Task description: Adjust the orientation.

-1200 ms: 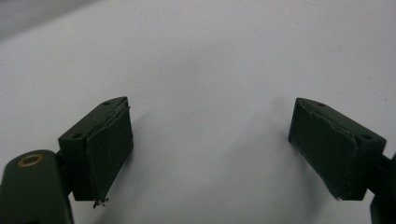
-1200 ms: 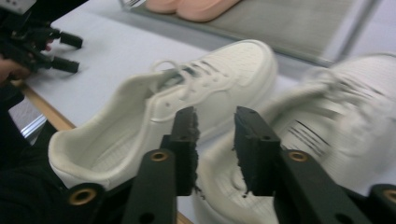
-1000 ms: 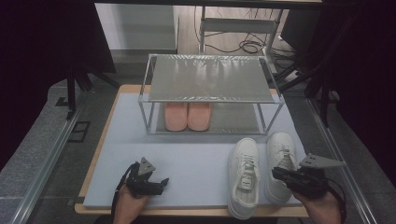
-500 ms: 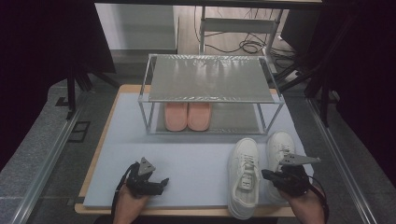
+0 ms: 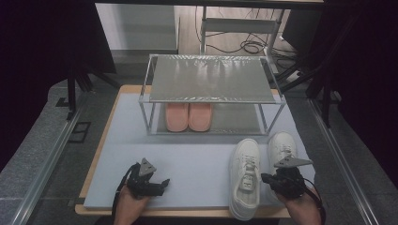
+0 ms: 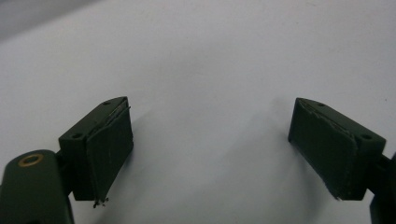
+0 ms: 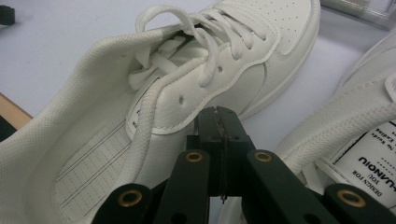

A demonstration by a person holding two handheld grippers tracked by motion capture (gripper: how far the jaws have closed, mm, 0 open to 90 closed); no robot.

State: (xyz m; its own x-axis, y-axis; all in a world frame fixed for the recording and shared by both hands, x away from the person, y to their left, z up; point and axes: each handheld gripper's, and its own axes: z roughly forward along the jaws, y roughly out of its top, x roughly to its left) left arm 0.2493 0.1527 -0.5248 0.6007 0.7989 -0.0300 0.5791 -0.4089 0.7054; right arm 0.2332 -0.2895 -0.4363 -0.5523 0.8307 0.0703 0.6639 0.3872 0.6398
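While its jaws press together, the right gripper (image 7: pixel 218 112) sits between two white sneakers.
At its 9 o'clock lies the left sneaker (image 5: pixel 245 177), the right sneaker (image 5: pixel 282 146) at 12; the left gripper (image 6: pixel 210 149), spread, rests on the bench (image 5: pixel 202 159).

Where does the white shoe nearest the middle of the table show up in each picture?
High view: white shoe lower right, left of the right gripper.
Left gripper view: not in it.
Right gripper view: shoe across the left and middle, beyond the shut fingers.
Shared landmark: pale blue table mat.
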